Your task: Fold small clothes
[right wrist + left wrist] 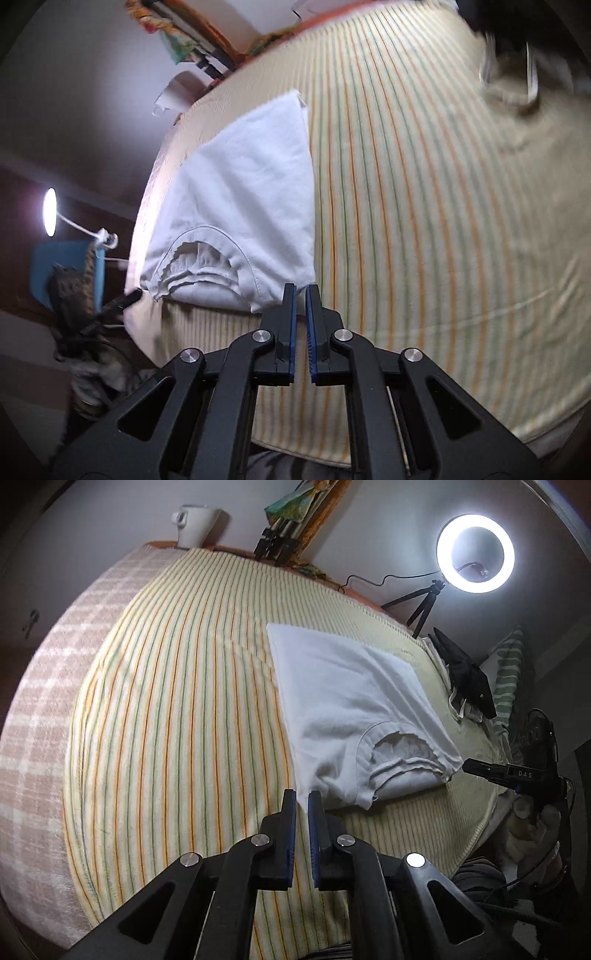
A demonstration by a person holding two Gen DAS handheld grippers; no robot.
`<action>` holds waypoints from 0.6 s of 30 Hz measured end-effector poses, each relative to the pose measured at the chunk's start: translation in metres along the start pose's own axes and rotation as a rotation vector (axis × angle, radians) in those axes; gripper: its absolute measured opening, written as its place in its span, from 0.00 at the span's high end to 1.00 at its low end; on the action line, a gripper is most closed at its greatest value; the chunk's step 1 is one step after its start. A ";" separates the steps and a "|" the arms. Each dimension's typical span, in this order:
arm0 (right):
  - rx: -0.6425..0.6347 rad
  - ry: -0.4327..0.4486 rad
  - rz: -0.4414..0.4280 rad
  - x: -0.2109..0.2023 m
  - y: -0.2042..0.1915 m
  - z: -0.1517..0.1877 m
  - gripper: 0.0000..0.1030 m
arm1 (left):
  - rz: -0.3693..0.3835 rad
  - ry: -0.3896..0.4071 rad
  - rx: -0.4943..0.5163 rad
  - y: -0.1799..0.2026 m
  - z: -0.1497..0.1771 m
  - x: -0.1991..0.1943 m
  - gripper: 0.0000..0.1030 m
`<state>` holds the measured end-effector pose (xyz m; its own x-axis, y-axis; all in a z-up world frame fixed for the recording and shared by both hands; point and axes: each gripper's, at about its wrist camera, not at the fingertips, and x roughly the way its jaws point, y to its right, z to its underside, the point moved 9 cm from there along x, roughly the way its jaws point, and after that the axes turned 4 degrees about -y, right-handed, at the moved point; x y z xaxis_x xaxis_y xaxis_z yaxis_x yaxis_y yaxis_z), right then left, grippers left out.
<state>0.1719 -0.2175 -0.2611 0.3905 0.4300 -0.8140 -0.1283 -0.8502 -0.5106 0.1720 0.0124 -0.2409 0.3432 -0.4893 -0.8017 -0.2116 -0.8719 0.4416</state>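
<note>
A white T-shirt [343, 701] lies folded lengthwise on a striped cloth, its neckline toward me; it also shows in the right wrist view [251, 192]. My left gripper [302, 796] is shut on the shirt's near left shoulder corner. My right gripper [300, 290] is shut on the shirt's near right shoulder corner. In the left wrist view the right gripper's black tip [480, 768] shows at the shirt's right corner. In the right wrist view the left gripper's tip [127, 297] shows at the left corner.
The yellow striped cloth [184, 701] covers the table over a pink checked cloth [55, 686]. A white mug [195, 524], a lit ring light on a tripod [474, 554] and a pile of other clothes [465, 675] stand along the far and right edges.
</note>
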 end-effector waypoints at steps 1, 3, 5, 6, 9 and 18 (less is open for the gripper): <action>-0.024 0.021 0.010 -0.006 -0.003 -0.004 0.94 | -0.006 0.014 0.026 0.007 -0.006 -0.003 0.94; -0.069 0.076 0.007 -0.019 -0.013 -0.017 0.93 | -0.006 0.026 0.062 0.019 -0.015 -0.002 0.89; -0.097 0.111 -0.033 -0.025 -0.026 -0.030 0.93 | 0.011 0.020 0.093 0.035 -0.024 0.007 0.88; -0.116 0.127 -0.055 -0.027 -0.035 -0.038 0.93 | 0.014 0.017 0.107 0.041 -0.029 0.012 0.87; -0.181 0.151 -0.054 -0.022 -0.059 -0.060 0.93 | 0.007 0.009 0.153 0.057 -0.042 0.031 0.87; -0.251 0.084 -0.027 0.053 -0.080 -0.122 0.93 | -0.010 -0.050 0.253 0.070 -0.054 0.081 0.87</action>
<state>0.3141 -0.1640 -0.2294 0.4667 0.4354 -0.7698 0.1088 -0.8921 -0.4386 0.2349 -0.0896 -0.2530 0.3019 -0.4736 -0.8273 -0.4326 -0.8414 0.3238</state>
